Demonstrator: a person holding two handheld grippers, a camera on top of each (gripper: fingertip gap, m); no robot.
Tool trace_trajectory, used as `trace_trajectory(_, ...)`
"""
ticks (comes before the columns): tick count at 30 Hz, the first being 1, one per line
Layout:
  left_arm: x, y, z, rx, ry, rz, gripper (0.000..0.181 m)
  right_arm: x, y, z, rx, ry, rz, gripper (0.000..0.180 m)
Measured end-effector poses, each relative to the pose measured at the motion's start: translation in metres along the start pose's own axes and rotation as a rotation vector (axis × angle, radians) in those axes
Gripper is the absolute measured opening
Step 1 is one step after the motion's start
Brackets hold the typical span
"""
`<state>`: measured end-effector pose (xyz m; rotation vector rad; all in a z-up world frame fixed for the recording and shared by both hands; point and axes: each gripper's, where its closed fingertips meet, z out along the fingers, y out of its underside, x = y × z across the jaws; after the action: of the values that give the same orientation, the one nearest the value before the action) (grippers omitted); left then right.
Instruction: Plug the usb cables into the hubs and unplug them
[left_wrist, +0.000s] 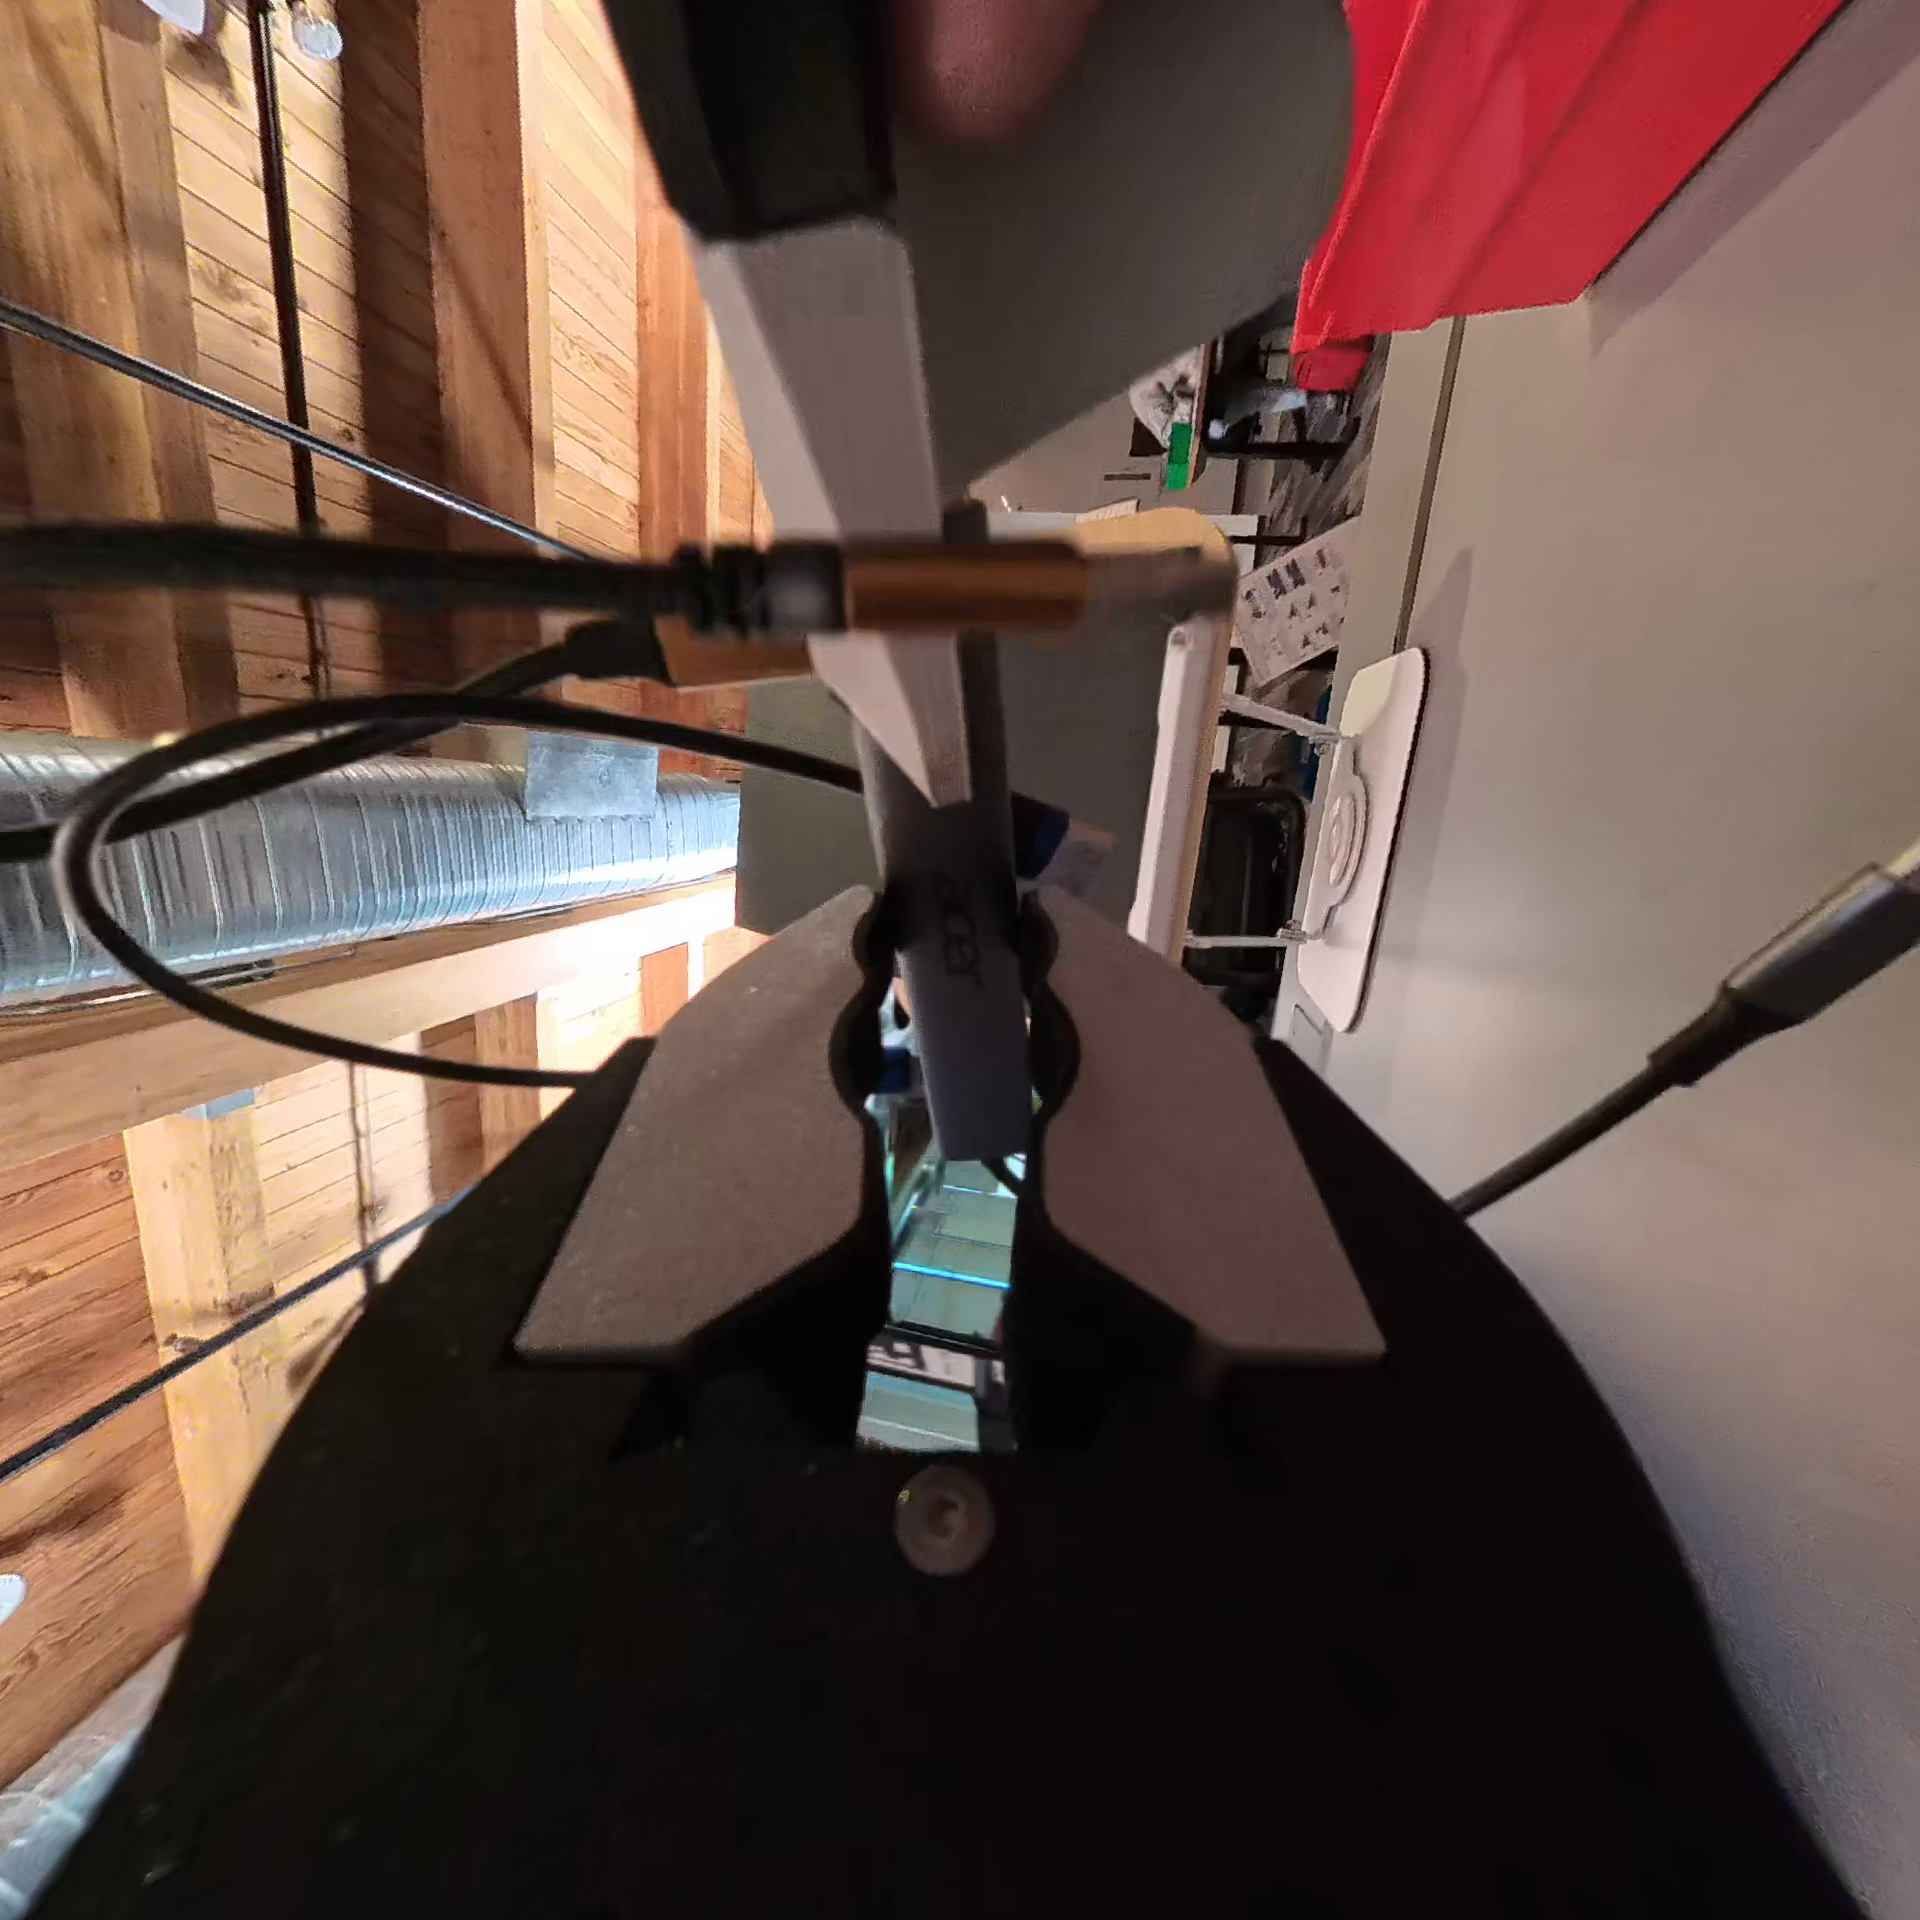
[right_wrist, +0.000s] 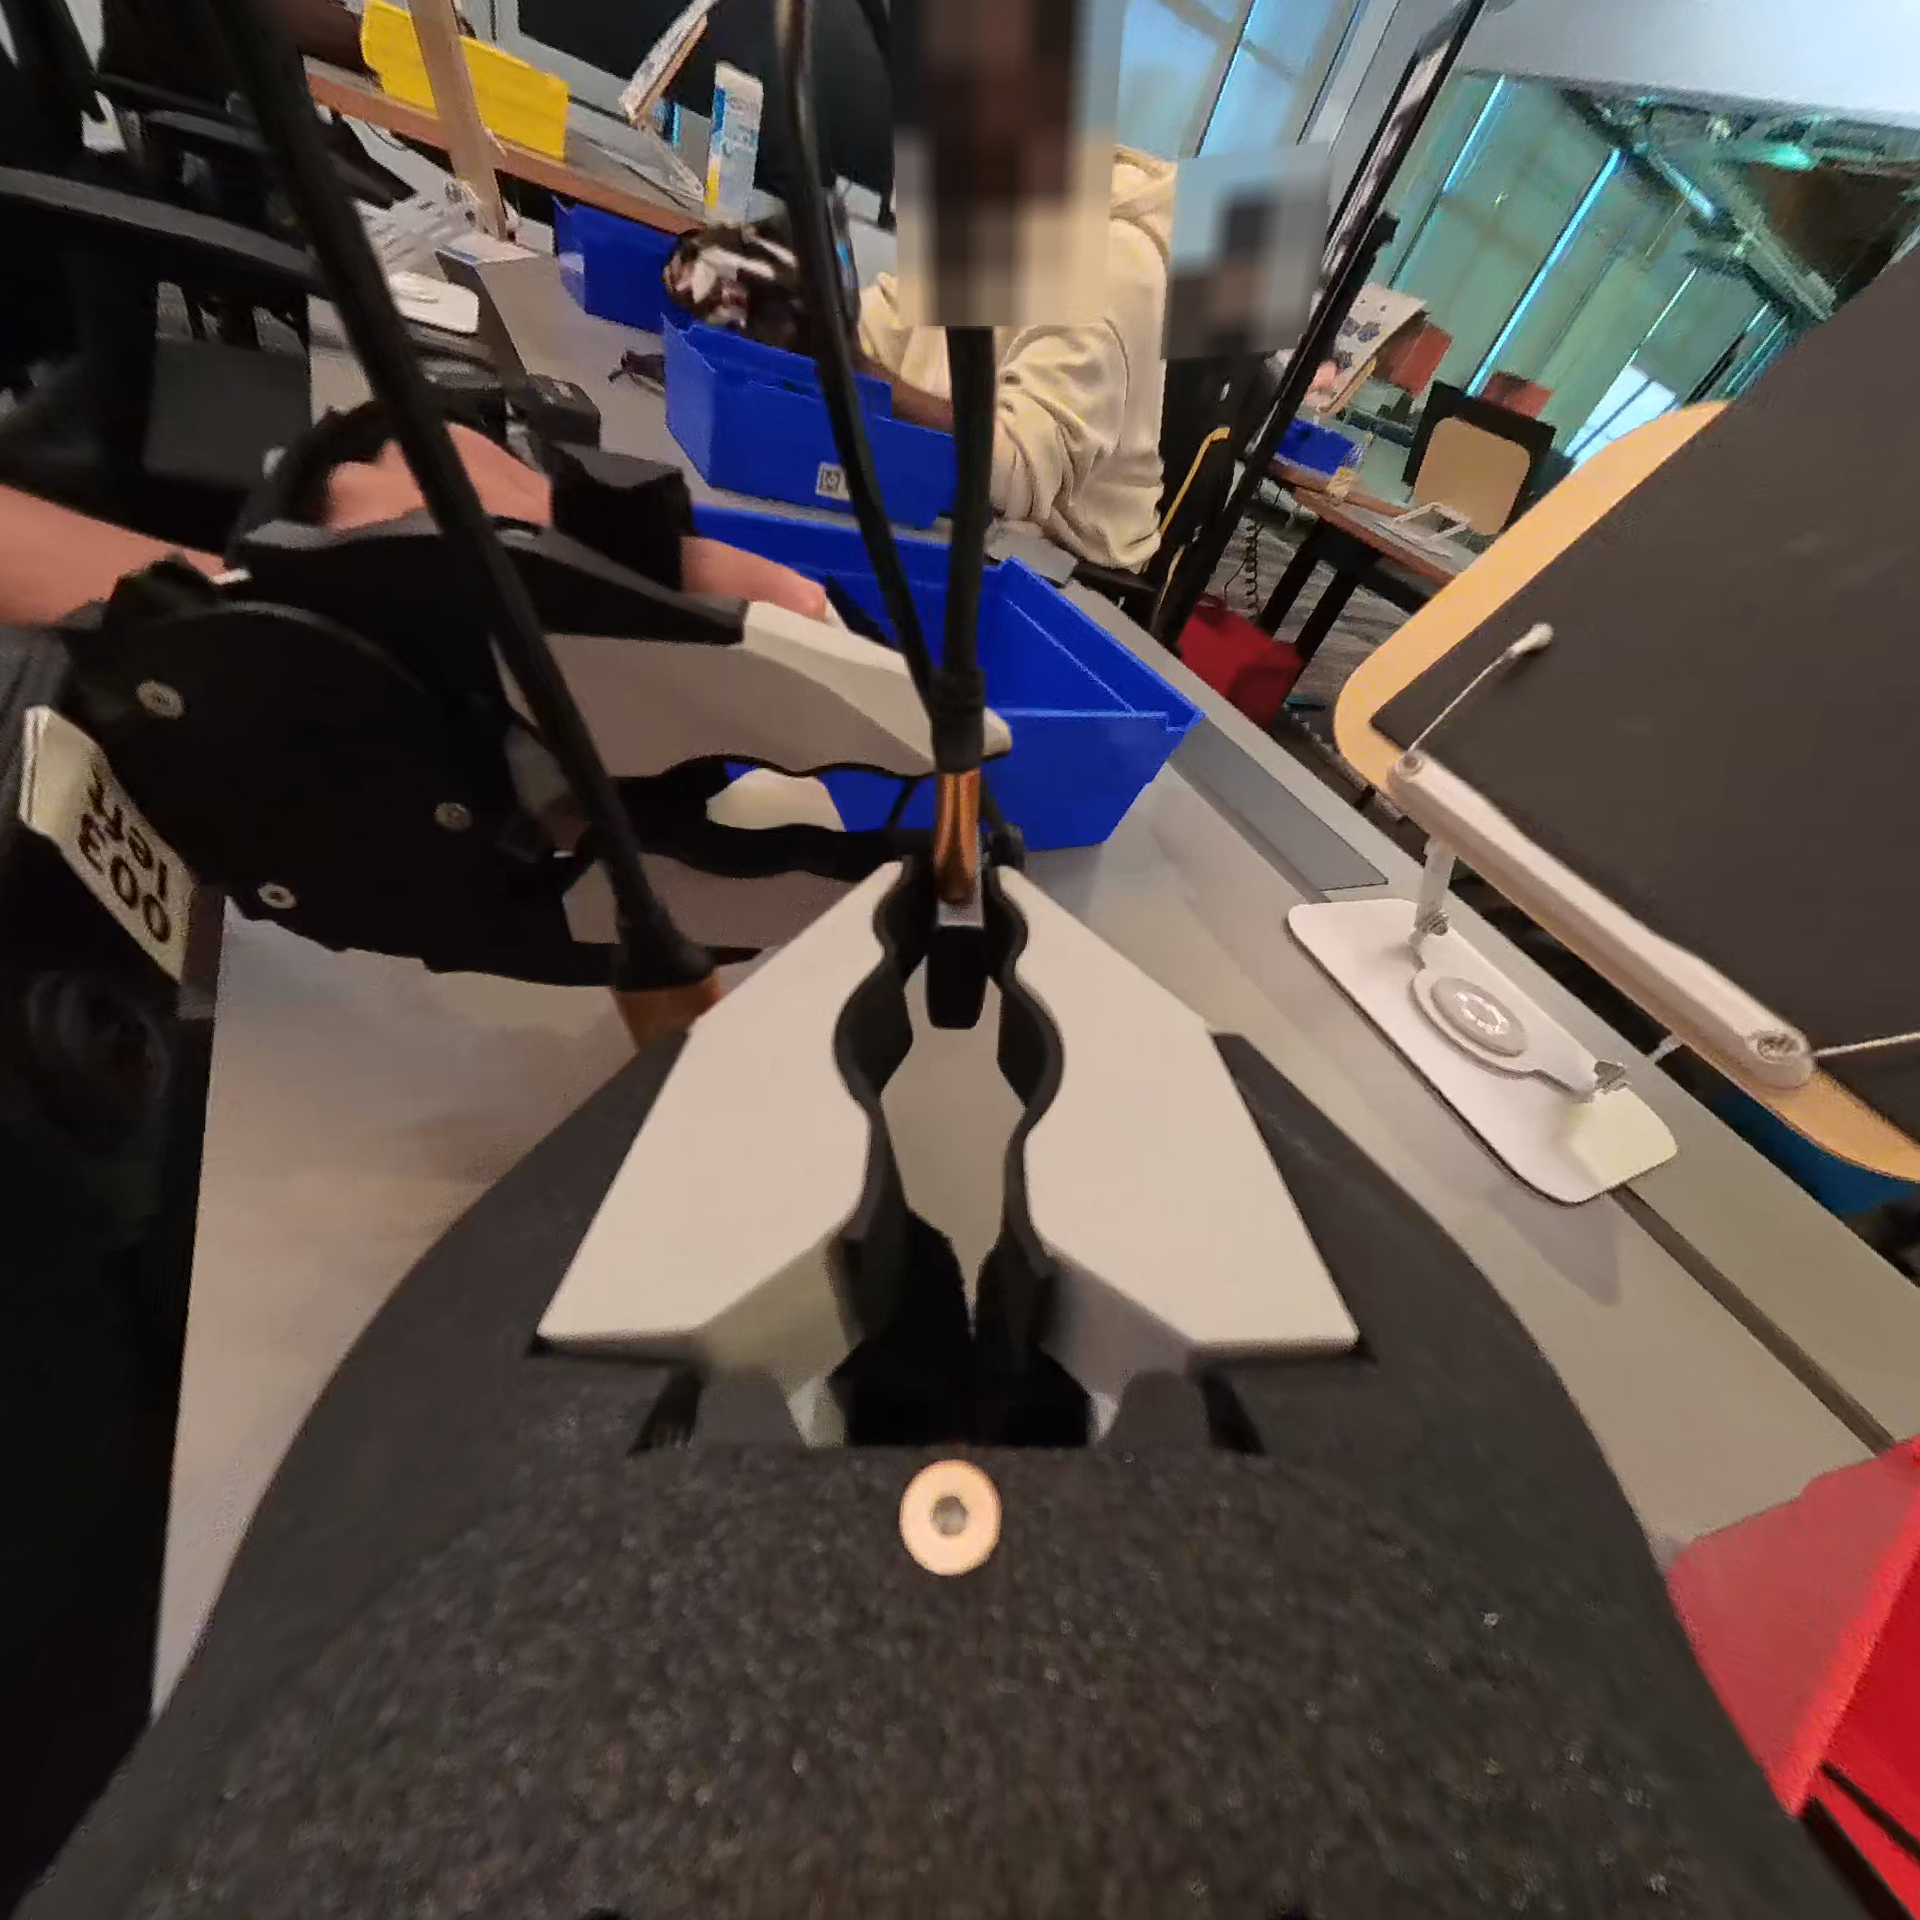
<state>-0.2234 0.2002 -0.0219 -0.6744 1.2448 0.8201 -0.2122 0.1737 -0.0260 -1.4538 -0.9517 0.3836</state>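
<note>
While left gripper (left_wrist: 951, 997) pinches grey hub (left_wrist: 951, 966) steady, held off table (right_wrist: 343, 1122), right gripper (right_wrist: 951, 935) clamps copper-collared usb plug (right_wrist: 956, 842), lined up with hub's port, probably mid-insertion or pull.

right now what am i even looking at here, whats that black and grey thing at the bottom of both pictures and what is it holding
Those are hand-held tongs, one in each of a person's hands, each with a camera looking along its two fingers. In the left wrist view, the left tongs clamp a grey usb hub. In the right wrist view, the right tongs pinch a copper-coloured usb plug on a black cable. The left tongs show there too. On the grey table sit a blue bin and a white stand.
</note>
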Motion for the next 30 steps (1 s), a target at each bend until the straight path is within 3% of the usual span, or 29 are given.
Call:
trace_trajectory(3,0.021,0.002,0.001,-0.013,0.119,-0.117,0.022,0.006,0.017,0.005,-0.047,0.041,-0.012,0.008)
trace_trajectory(5,0.032,-0.004,-0.006,0.001,0.197,-0.29,0.024,0.017,0.034,0.008,-0.089,0.122,-0.063,0.008)
trace_trajectory(11,0.048,-0.038,-0.039,0.02,0.561,-1.132,0.023,0.018,0.058,0.008,-0.136,0.259,-0.356,0.008)
trace_trajectory(14,0.036,-0.047,-0.043,0.079,0.605,-1.439,0.026,0.006,0.056,0.009,-0.118,0.262,-0.462,0.009)
trace_trajectory(18,0.033,-0.048,-0.043,0.118,0.546,-1.459,0.029,-0.007,0.055,0.012,-0.11,0.242,-0.506,0.008)
trace_trajectory(23,0.043,-0.043,-0.04,0.067,0.592,-1.566,0.014,-0.015,0.056,0.015,-0.131,0.233,-0.567,0.009)
trace_trajectory(30,0.052,-0.039,-0.04,0.054,0.657,-1.622,0.012,-0.015,0.065,0.019,-0.168,0.218,-0.544,0.009)
